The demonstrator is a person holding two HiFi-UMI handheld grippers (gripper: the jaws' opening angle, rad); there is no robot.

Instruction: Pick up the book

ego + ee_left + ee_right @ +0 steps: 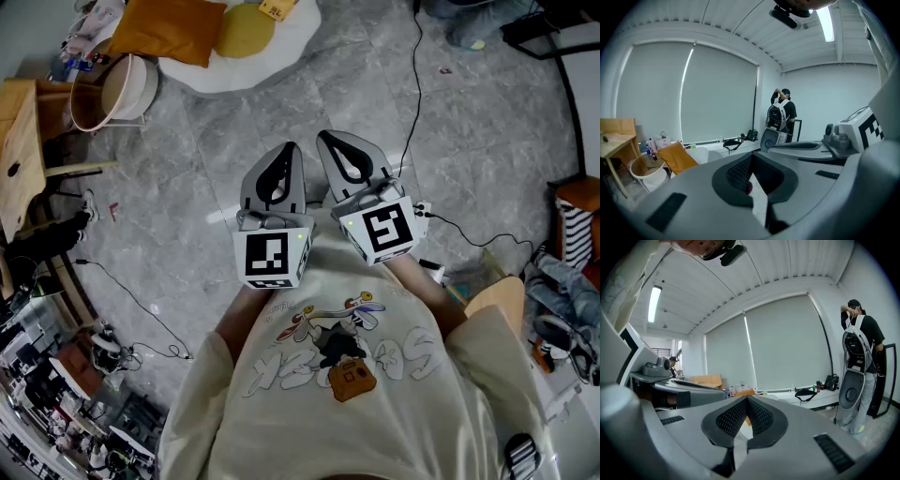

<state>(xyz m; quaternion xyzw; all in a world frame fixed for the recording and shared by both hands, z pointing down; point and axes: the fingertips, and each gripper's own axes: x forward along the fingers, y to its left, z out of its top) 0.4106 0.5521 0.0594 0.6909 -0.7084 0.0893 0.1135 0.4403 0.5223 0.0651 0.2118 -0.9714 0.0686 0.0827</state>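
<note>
No book shows plainly in any view. In the head view my left gripper [289, 150] and my right gripper [328, 141] are held side by side in front of the person's chest, over the grey stone floor [234, 122]. Both point forward and nearly level. In the left gripper view the left gripper [751, 158] has its jaws closed together with nothing between them, and the right gripper's body [853, 133] shows beside it. The right gripper [746, 400] is likewise shut and empty in its own view.
A white floor cushion [281, 47] with an orange pillow [169, 28] and a yellow one lies ahead. A basket [108, 94] and a wooden table [19, 141] stand at the left. Cables [412, 84] cross the floor. A person with a backpack [858, 348] stands by the blinds.
</note>
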